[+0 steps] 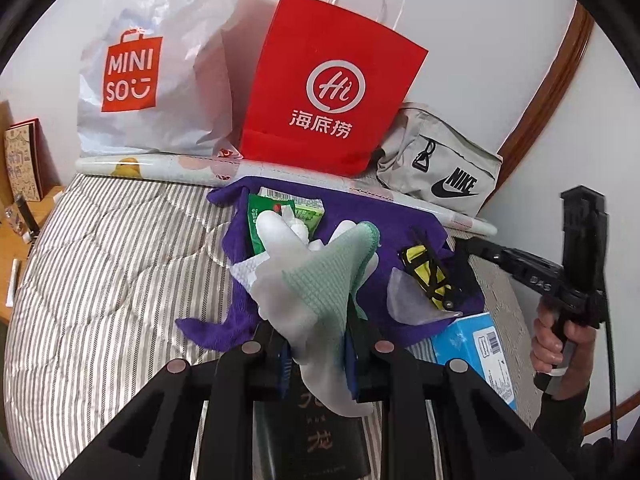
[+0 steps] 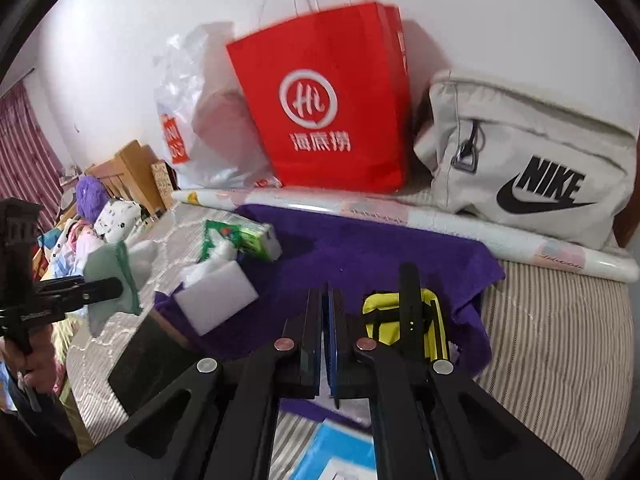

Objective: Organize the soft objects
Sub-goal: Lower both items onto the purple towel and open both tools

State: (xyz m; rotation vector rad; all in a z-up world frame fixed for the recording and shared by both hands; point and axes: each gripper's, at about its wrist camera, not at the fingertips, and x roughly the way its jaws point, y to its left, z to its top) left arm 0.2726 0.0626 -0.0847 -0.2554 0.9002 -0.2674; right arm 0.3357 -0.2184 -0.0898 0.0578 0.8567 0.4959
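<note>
My left gripper is shut on a pale green cloth in a clear plastic wrap and holds it above the purple towel. It also shows at the left of the right wrist view. On the towel lie a green tissue pack, a white sponge and a yellow and black pouch. My right gripper is shut and empty, low over the towel beside the pouch.
A red paper bag, a white Miniso bag and a grey Nike bag stand at the back on the striped bed. A blue box and a black box lie near me. A wooden table is left.
</note>
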